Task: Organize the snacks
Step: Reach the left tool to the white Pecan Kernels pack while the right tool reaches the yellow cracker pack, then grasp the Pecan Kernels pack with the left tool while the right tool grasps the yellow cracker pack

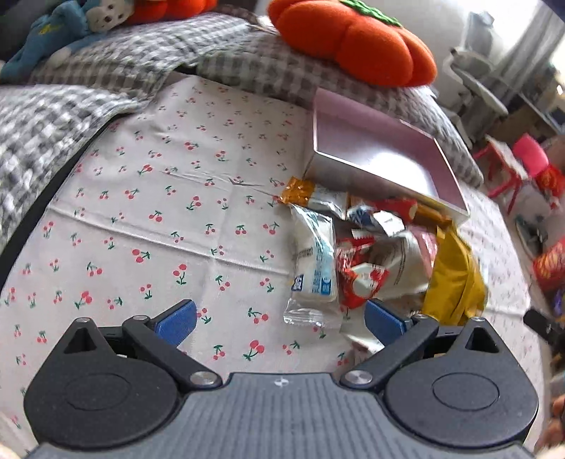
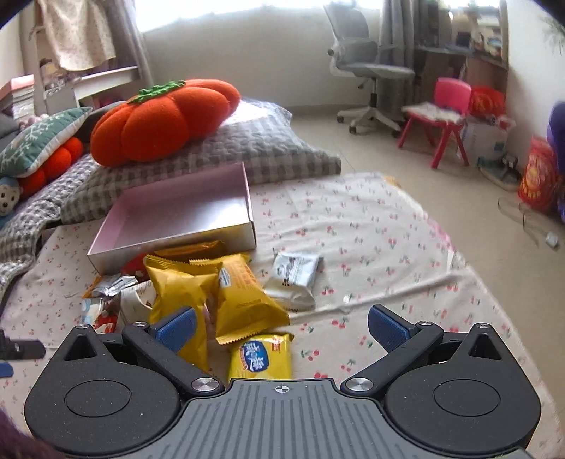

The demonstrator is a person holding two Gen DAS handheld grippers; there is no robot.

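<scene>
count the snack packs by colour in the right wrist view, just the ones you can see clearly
yellow packs: 3
white pack lying apart: 1
orange pack against the pink box: 1
total: 5 clear packs; the crumpled red and white wrappers to the left overlap too much to count

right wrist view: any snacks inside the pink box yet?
No. The pink box shows only its bare inside, while the snack packets lie outside on the cherry-print cloth.

bright window (image 2: 247,14) daylight, blurred fisheye edges
</scene>
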